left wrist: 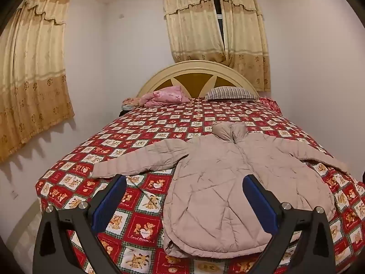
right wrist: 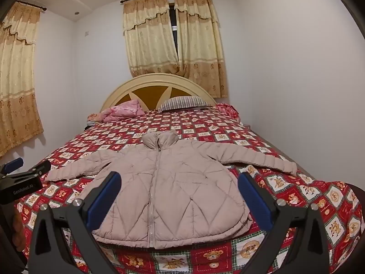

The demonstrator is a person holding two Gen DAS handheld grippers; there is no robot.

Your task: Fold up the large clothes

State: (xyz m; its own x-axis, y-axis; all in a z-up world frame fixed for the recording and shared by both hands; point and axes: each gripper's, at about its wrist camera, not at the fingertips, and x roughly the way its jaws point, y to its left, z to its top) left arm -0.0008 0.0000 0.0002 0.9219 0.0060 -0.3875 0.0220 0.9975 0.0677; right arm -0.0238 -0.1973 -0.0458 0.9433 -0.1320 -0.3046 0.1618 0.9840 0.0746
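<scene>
The jacket [right wrist: 168,189] lies flat ahead, collar away; right gripper [right wrist: 180,196] faces its zip, left gripper [left wrist: 184,202] its left edge, both wide open, empty.

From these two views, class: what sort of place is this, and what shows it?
A bedroom, most likely in a home: a bed with an arched headboard, a pillow and curtains. A jacket lies spread on the bed.

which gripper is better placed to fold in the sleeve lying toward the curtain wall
Left, probably. The left gripper hangs open just short of that sleeve's cuff on the beige quilted puffer jacket. The right gripper, also open, faces the jacket's zipped middle, farther away.
</scene>
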